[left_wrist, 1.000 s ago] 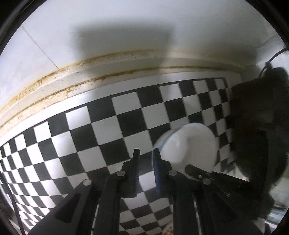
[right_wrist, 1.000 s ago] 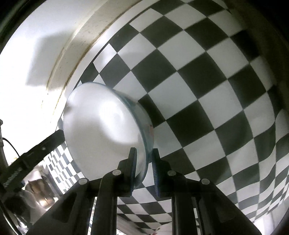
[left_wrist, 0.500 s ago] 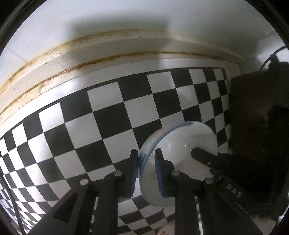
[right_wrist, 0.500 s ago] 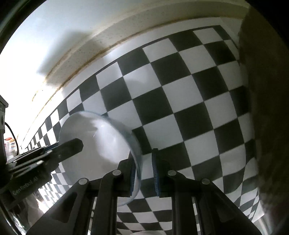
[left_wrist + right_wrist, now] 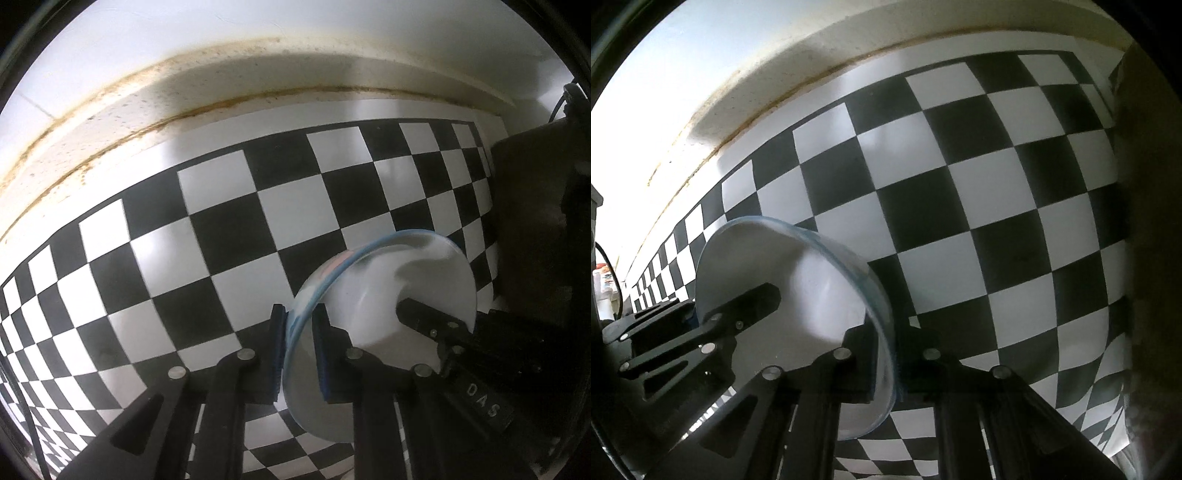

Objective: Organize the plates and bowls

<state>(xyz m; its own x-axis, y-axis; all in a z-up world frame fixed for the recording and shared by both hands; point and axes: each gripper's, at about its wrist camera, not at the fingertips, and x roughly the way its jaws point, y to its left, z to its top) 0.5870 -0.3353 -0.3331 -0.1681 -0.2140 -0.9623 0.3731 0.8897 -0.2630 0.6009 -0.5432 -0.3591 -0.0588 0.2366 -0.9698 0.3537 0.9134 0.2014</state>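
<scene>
Black-and-white checkered cloth (image 5: 229, 236) covers the surface, running up to a pale ledge (image 5: 110, 122) edged with brownish stains below a white wall (image 5: 184, 29). Held on edge above the cloth is a white bowl (image 5: 376, 291) with a blue rim, its hollow side turned toward the right gripper and its rounded back toward the checks.

From the left wrist view, the left gripper (image 5: 298, 334) has its two fingers either side of the bowl's rim, one on the outside and one inside; the gap between them is narrow, with the rim between the pads, though actual contact is hard to judge. The right gripper (image 5: 436, 325) reaches in from the right with one finger lying across the bowl's inner face.

From the right wrist view, the right gripper (image 5: 888, 350) is clamped on the rim of the bowl (image 5: 798, 280), the edge passing between its pads. The left gripper (image 5: 738, 306) comes in from the left against the bowl's inside.
</scene>
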